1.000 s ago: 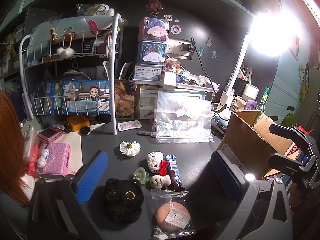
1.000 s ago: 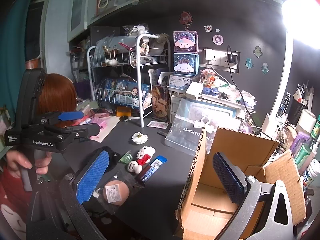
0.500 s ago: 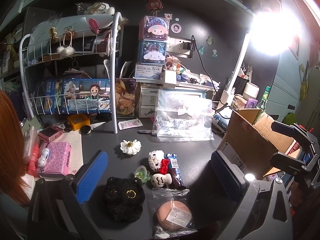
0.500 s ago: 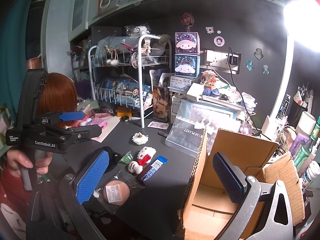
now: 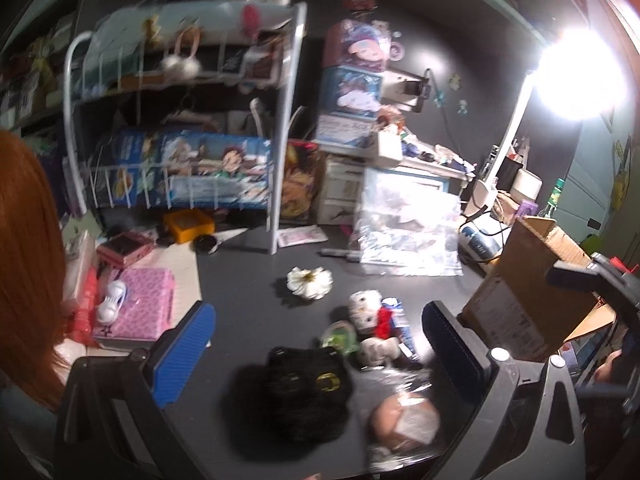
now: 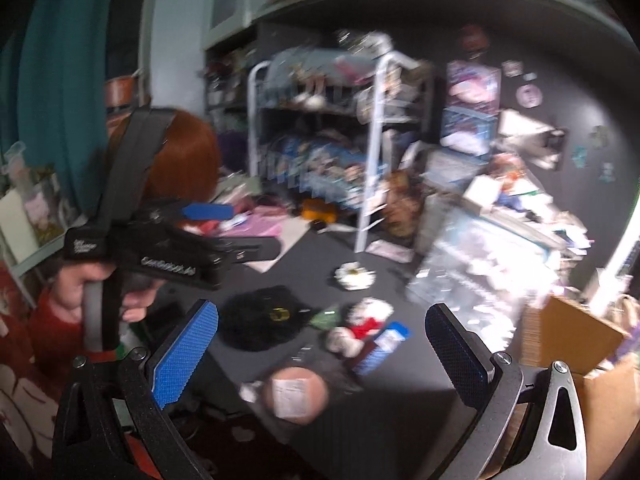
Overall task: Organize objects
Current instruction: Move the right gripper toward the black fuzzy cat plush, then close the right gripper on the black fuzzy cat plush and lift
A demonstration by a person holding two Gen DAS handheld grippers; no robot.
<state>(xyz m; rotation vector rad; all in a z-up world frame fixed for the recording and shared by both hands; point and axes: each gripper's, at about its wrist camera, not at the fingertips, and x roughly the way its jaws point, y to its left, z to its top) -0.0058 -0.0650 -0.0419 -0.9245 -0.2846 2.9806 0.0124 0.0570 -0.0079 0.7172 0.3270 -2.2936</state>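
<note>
Both pairs of tongs stand wide apart with nothing between them: the left gripper (image 5: pixel 316 354) hangs over the near edge of the dark desk (image 5: pixel 248 304), and the right gripper (image 6: pixel 322 354) hangs over the same clutter from further right. Nearest in both views lies a round peach-coloured item in a clear wrapper (image 5: pixel 404 420), and just beside it a black fuzzy pouch (image 5: pixel 294 392) with a gold mark. Just behind these sit a small green piece (image 5: pixel 340 334), a white plush with a red bow (image 5: pixel 366 312) and a blue-wrapped bar (image 6: pixel 382 346), bunched close together; a white flower (image 5: pixel 310 282) lies alone a little further back. Only the right wrist view shows the person's hand (image 6: pixel 136 300) around the handle of the left gripper, with red hair behind it. The left wrist view alone shows a pink box (image 5: pixel 140 308) at the desk's left edge and the other gripper's black body at far right, in front of the cardboard box (image 5: pixel 520 280); the right view catches only the box's near corner. Further back stand a clear plastic bag (image 5: pixel 404 232), a white wire rack (image 5: pixel 280 128) and stacked cartoon boxes (image 5: pixel 352 80). The lamp (image 5: pixel 576 76) glares at upper right. Both frames are blurred.
</note>
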